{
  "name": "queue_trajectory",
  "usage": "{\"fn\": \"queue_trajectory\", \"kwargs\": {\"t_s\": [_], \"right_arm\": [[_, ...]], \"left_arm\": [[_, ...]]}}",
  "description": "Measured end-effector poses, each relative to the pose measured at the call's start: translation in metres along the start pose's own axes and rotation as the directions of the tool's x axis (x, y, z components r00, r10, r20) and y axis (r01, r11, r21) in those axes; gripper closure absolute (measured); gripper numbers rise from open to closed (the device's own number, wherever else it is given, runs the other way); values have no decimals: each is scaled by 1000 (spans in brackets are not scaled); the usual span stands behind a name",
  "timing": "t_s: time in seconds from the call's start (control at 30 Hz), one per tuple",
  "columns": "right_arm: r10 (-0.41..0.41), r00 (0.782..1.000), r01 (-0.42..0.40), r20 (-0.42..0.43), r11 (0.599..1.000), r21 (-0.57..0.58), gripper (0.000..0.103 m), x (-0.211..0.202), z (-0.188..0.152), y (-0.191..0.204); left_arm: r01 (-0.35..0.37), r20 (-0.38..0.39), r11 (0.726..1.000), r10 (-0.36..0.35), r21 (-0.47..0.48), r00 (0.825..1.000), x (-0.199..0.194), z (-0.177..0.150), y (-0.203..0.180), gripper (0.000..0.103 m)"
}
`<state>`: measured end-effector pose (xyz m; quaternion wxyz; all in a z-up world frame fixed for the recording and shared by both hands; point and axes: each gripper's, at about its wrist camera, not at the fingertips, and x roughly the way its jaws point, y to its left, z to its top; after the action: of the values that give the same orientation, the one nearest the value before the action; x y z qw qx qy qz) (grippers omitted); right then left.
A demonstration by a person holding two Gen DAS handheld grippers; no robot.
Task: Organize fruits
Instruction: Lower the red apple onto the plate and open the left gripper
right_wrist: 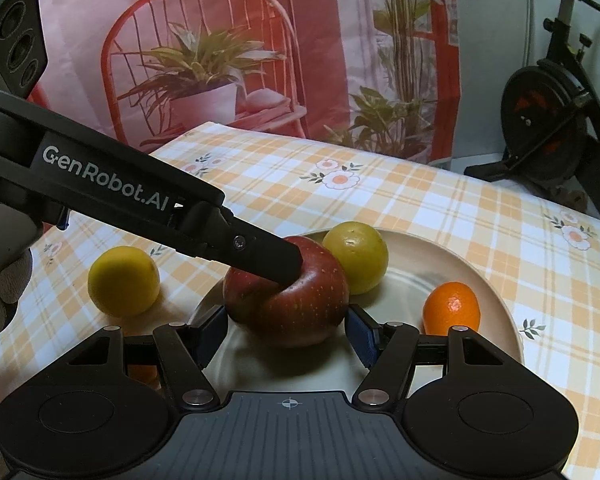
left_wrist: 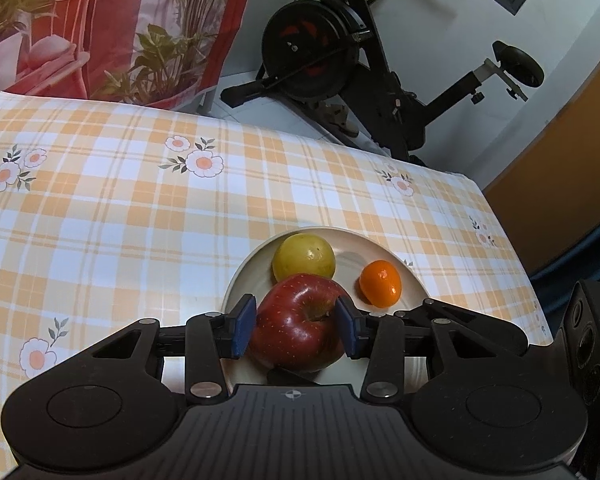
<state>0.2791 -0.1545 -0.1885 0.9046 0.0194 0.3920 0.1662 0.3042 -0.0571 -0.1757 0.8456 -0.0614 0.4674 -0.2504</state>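
Pretty dim, warm indoor light from overhead. Soft shadows under the fruit, small glare spots on the red apple (left_wrist: 298,322) just ahead of the fingers. Heavy fisheye bending at the edges, dark corners, background slightly soft and reddish.

A checked tablecloth (left_wrist: 120,208), a printed backdrop (right_wrist: 220,60), and apparently an exercise bike (left_wrist: 340,64).

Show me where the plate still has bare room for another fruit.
Bare: the plate between green fruit and orange, out to the far rim. Crowded: the near left, where the left claw grips the red apple.
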Motion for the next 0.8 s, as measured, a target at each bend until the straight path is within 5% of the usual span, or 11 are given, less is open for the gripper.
{"fn": "queue_trajectory", "kwargs": {"t_s": [0.8], "right_arm": [[-32, 999, 31, 35, 999, 14, 43, -54, -15, 2]], "left_arm": [[-143, 61, 989, 140, 38, 988, -13, -6, -4, 55]]}}
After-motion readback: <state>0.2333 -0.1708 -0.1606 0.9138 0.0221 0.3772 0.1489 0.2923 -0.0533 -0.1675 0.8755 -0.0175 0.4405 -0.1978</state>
